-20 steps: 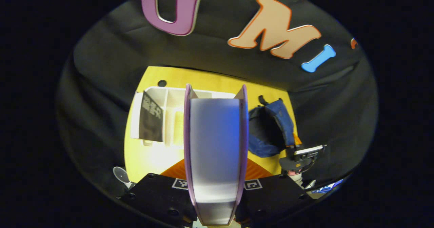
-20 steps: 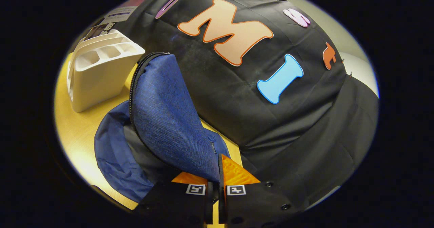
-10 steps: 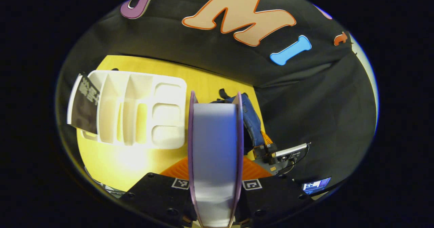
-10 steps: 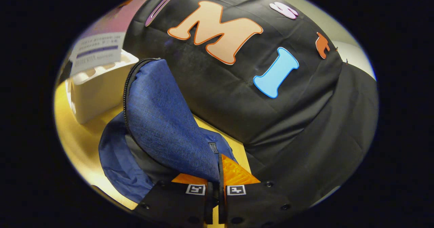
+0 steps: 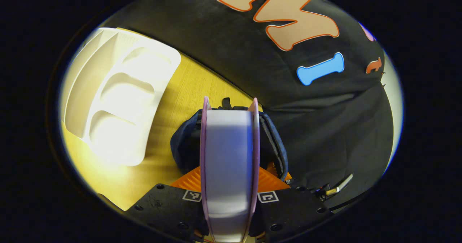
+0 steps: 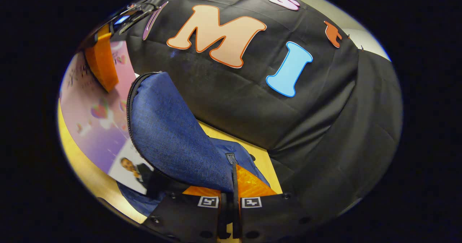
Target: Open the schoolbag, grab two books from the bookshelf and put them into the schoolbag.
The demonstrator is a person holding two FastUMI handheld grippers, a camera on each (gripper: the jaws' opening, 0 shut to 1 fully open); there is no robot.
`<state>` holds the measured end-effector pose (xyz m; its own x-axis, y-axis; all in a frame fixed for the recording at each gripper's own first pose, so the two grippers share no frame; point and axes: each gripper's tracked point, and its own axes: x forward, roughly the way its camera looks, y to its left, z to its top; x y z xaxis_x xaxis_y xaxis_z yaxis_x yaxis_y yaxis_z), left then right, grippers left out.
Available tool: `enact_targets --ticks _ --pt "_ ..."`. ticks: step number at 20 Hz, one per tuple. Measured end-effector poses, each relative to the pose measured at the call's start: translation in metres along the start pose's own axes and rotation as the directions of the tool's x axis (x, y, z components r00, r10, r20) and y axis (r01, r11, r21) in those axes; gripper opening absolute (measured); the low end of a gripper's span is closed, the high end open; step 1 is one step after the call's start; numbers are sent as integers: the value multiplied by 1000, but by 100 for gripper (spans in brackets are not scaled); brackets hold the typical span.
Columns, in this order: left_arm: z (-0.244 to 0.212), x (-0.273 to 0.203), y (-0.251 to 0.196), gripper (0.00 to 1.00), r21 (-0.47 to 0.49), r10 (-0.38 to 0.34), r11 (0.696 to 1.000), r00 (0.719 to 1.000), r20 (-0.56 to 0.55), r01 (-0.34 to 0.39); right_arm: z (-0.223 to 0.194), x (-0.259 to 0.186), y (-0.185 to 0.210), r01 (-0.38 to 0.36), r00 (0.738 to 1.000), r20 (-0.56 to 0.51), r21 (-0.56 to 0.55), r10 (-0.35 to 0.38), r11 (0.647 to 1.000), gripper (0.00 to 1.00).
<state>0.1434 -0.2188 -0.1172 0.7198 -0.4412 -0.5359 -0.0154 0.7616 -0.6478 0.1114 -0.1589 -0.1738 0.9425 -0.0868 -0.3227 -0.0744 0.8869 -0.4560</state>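
My left gripper (image 5: 229, 176) is shut on a thick book (image 5: 228, 152) with purple covers, its page edge facing me. The book stands over the open mouth of the blue schoolbag (image 5: 183, 145) on the yellow table (image 5: 180, 91). In the right gripper view the book's pink-purple cover (image 6: 97, 127) reaches down into the bag's opening, with an orange finger (image 6: 103, 60) of the left gripper on it. My right gripper (image 6: 232, 185) is shut on the bag's blue flap (image 6: 169, 127) and holds it raised and open.
The white bookshelf (image 5: 119, 91) with several compartments stands at the left of the table, close to the bag. Black cloth wall runs right behind the bag. Part of the right gripper's body (image 5: 334, 190) shows low on the right.
My left gripper has carried the book from above the bookshelf over to the bag's opening and lowered it. The right gripper keeps hold of the flap, barely moving.
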Motion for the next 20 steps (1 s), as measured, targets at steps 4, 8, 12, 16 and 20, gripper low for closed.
enact_targets --ticks 4,8,12,16,20 --pt "0 42 -10 40 2 -68 998 995 76 68 1 1 -3 -28 1000 16 101 26 995 9" --pt "-10 84 -18 40 6 -130 992 987 93 130 1 4 -7 -47 999 28 220 42 974 3" --pt "-20 124 -13 40 -41 -148 987 983 106 153 1 3 0 -93 995 52 240 83 966 2" --pt "-27 159 -18 38 -97 -211 970 971 114 222 -2 -4 4 -133 990 76 249 117 959 3" --pt "-24 186 -15 39 -131 -256 952 955 151 276 -1 0 9 -159 987 82 302 141 940 3"
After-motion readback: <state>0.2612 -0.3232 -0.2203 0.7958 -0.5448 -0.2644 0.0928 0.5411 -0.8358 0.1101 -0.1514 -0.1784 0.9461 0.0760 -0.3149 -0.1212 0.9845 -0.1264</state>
